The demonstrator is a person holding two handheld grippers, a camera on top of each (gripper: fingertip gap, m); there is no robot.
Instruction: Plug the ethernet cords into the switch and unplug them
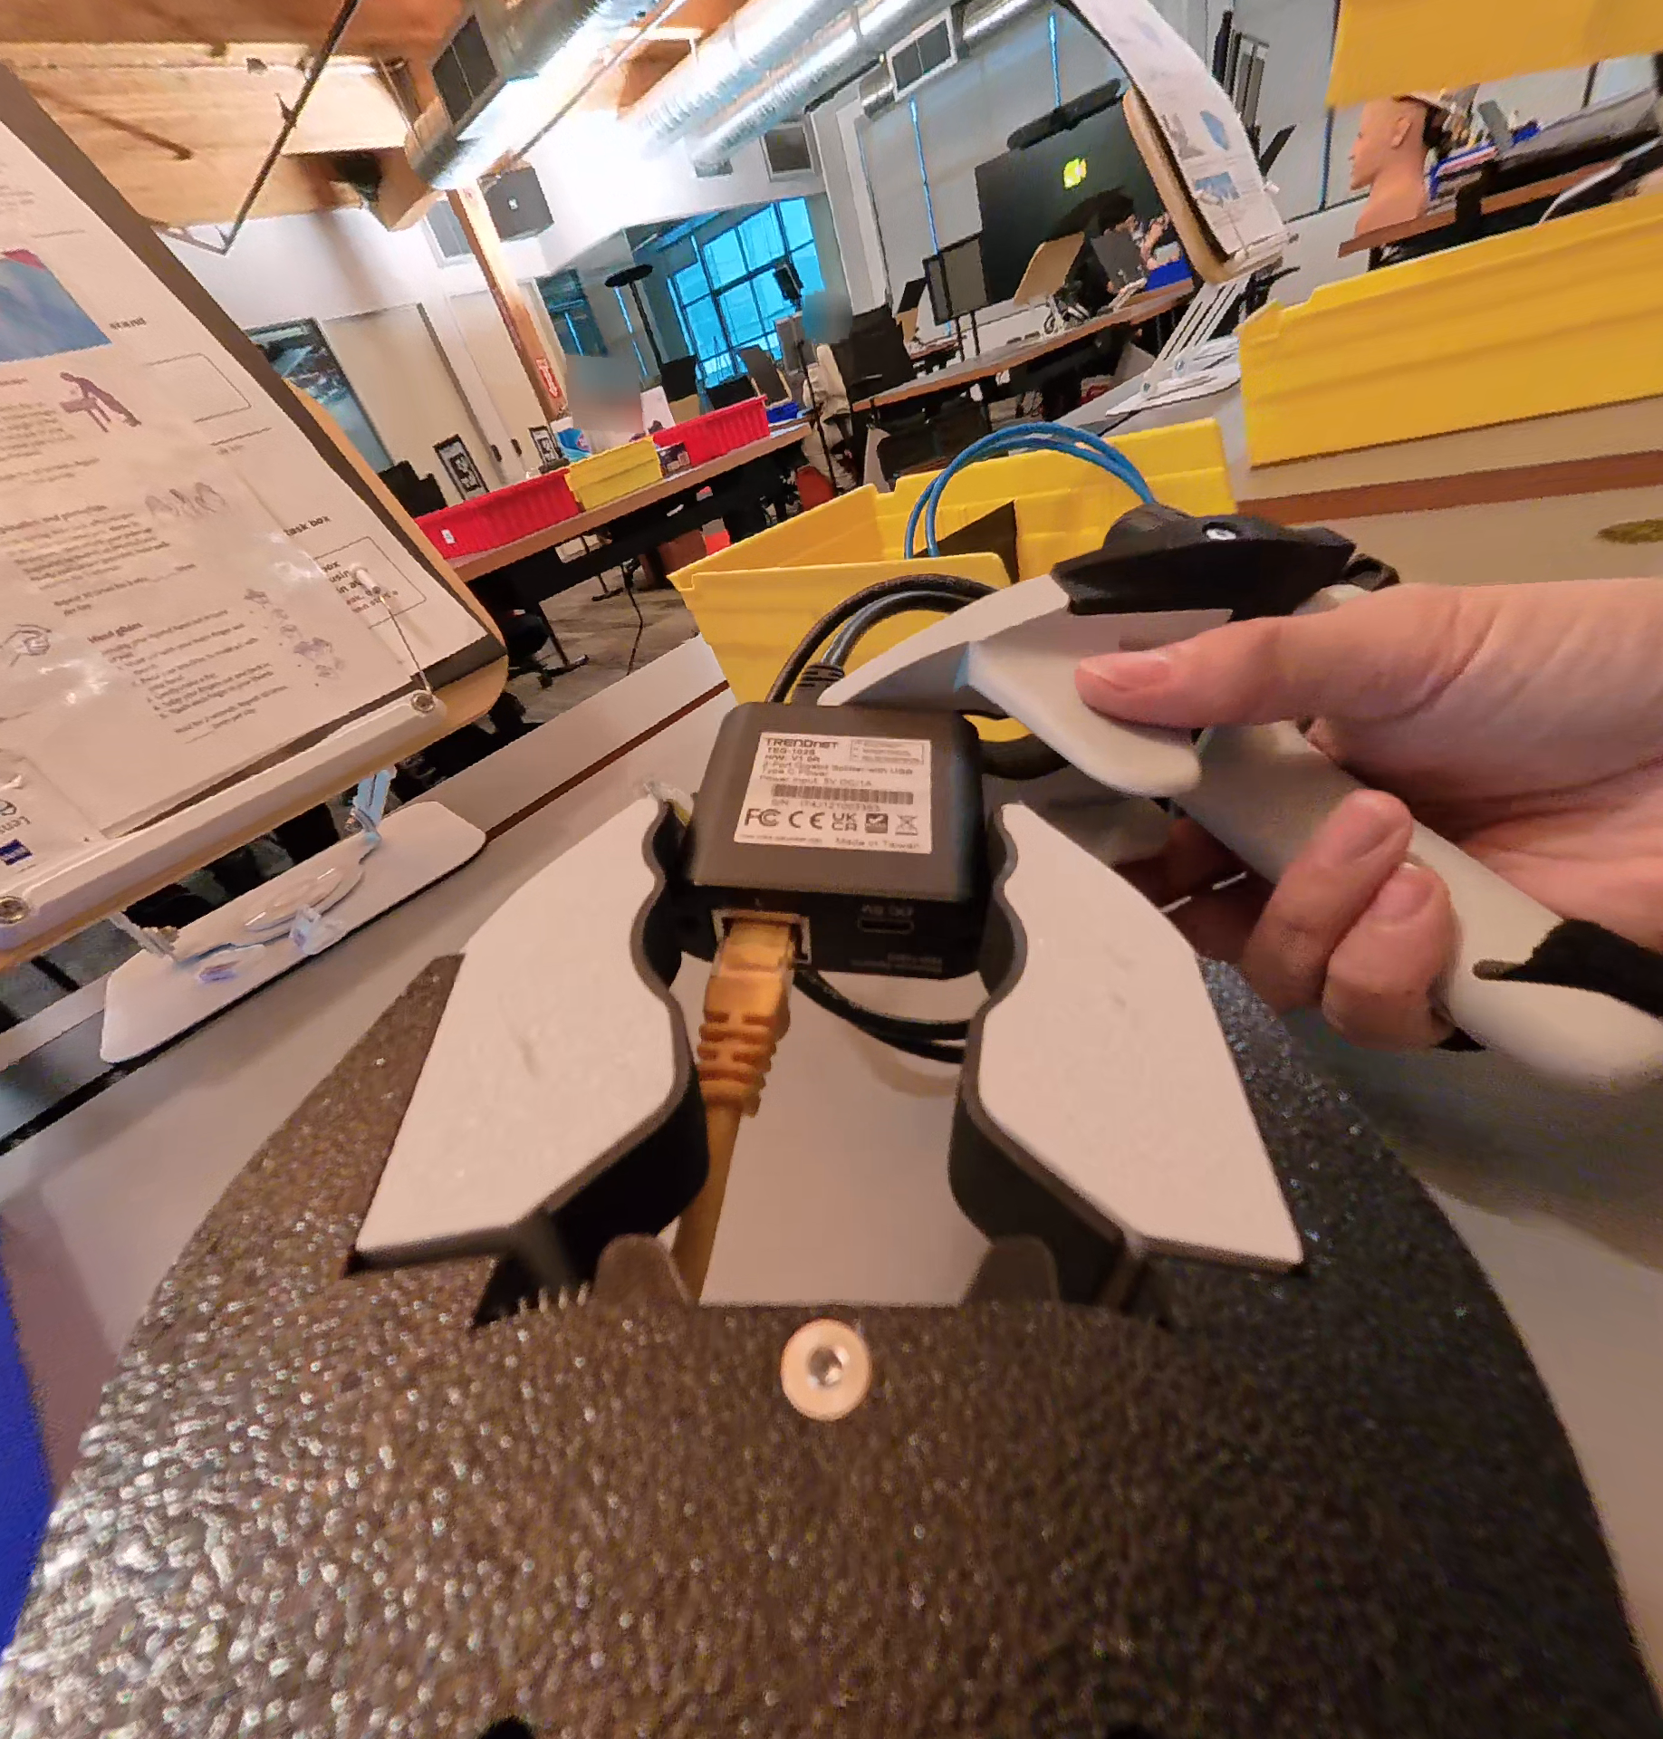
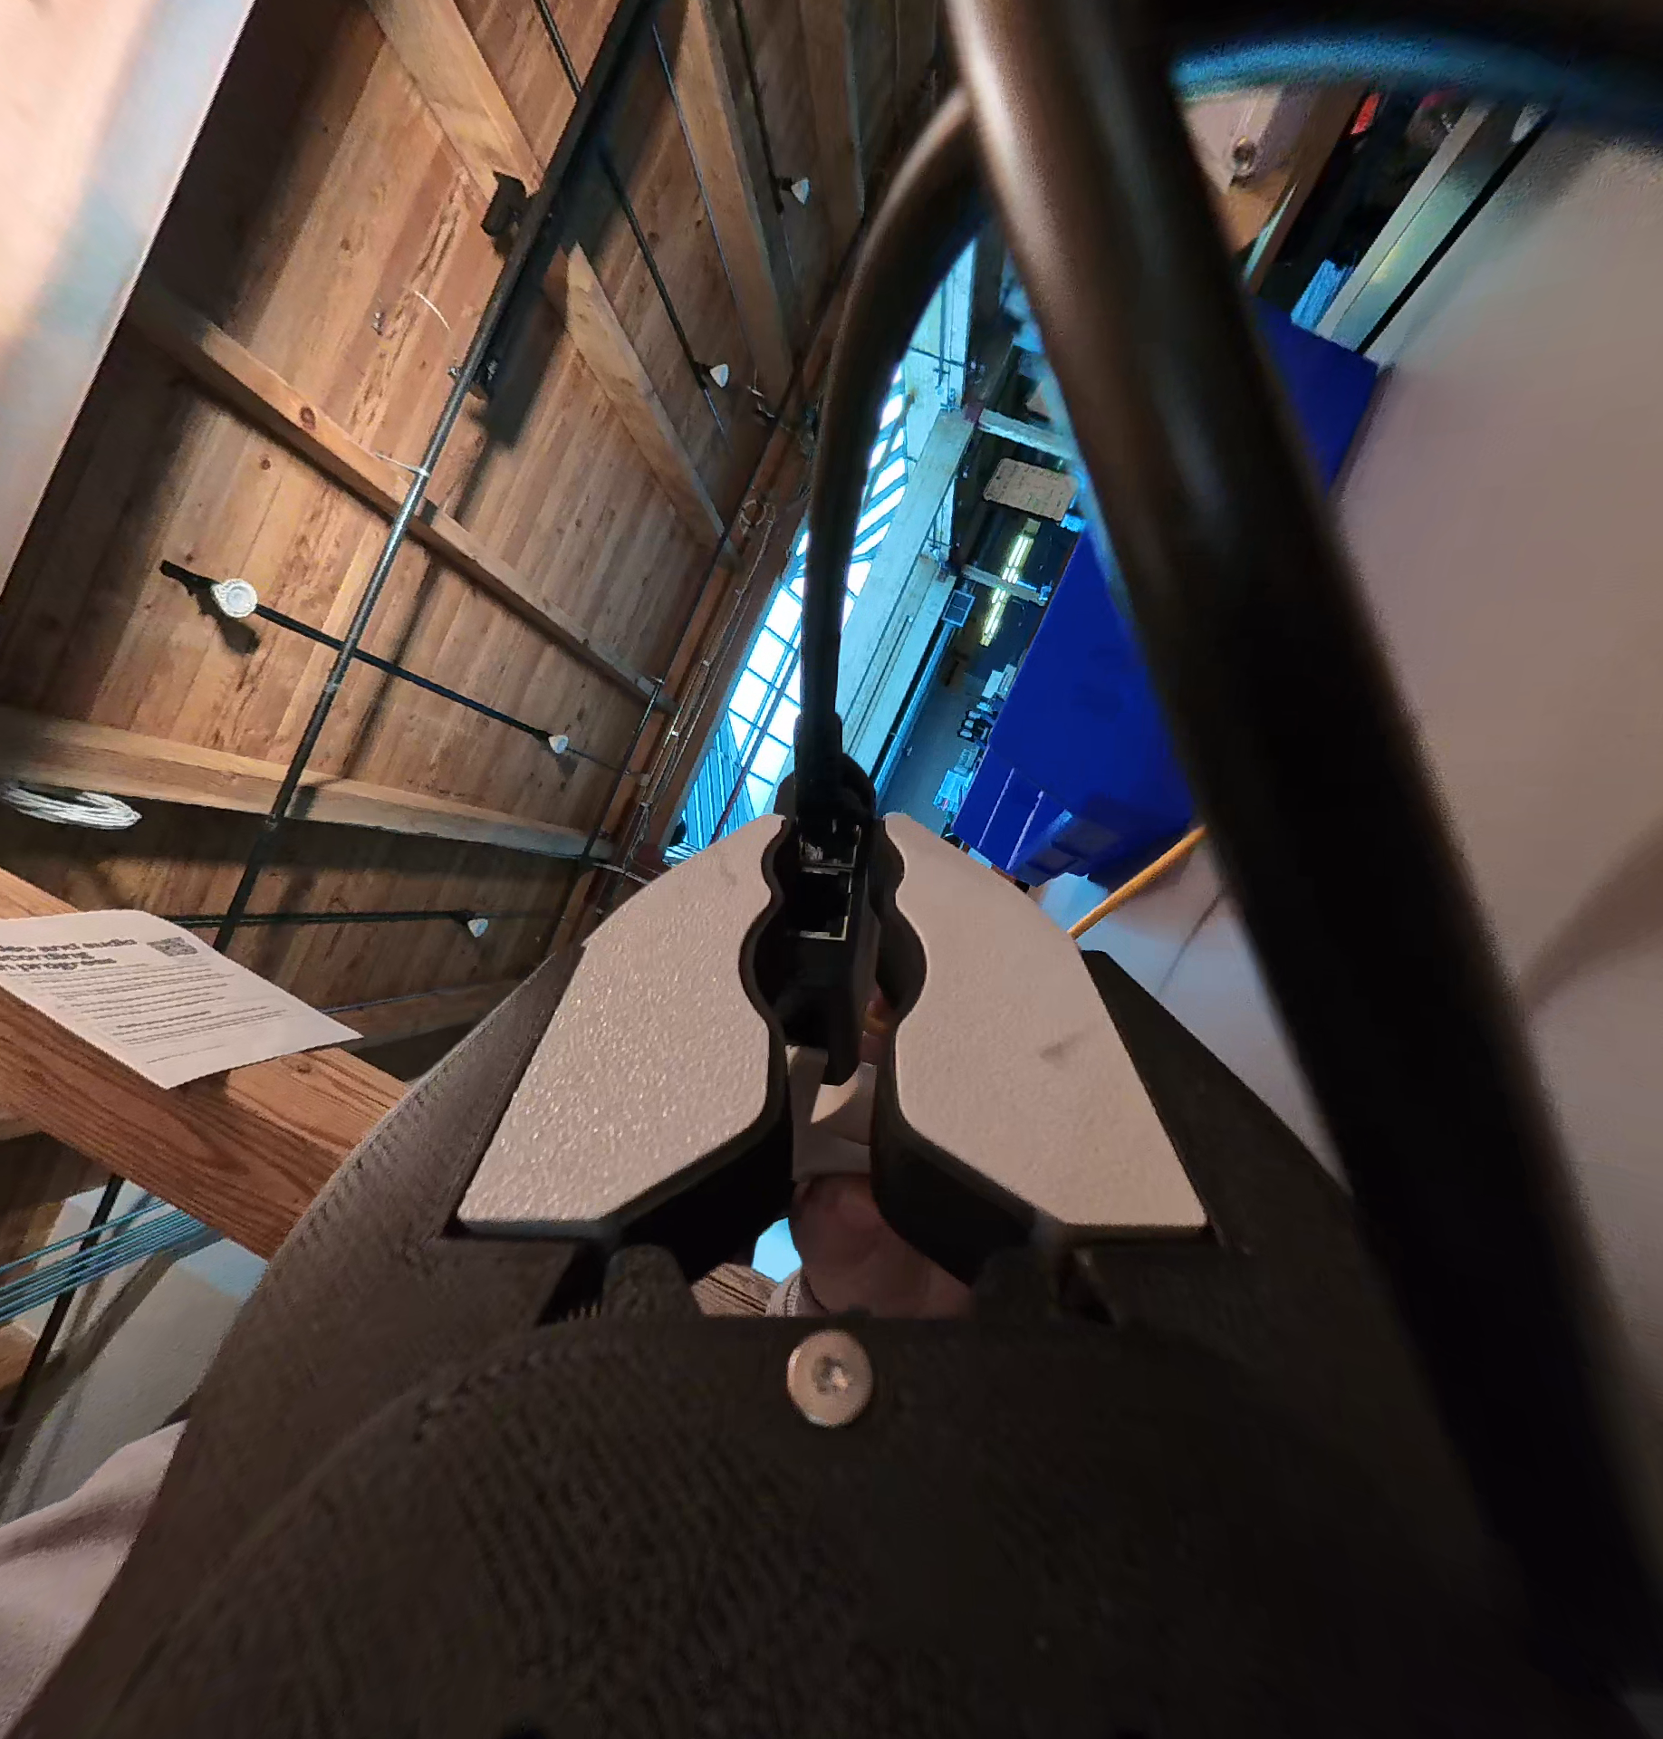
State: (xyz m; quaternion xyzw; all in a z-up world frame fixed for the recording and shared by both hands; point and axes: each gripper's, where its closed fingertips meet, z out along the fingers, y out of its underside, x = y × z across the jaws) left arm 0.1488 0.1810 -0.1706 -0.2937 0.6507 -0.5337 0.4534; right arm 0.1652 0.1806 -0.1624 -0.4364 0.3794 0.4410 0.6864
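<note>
The black switch (image 1: 950, 800) is held off the grey table, label side up. A yellow ethernet cord (image 1: 738, 1016) is plugged into its near port and runs back between my left fingers. My left gripper (image 1: 832, 828) is open, its tips on either side of the switch. My right gripper (image 2: 823, 847) is shut on the switch (image 2: 832, 903); it shows in the left wrist view gripping the far end (image 1: 978, 659). Black cables (image 2: 823, 565) leave the switch's far side, beside open ports. A blue cord (image 1: 1025, 452) loops in a yellow bin (image 1: 809, 602).
A tilted document stand (image 1: 197, 565) stands close on the left of the grey table (image 1: 244, 1176). More yellow bins (image 1: 1468, 329) stand at the back right. A person's hand (image 1: 1468, 753) holds the right gripper. A blue bin (image 2: 1091, 734) shows in the right wrist view. Both grippers' tips are close together, under 4 cm apart.
</note>
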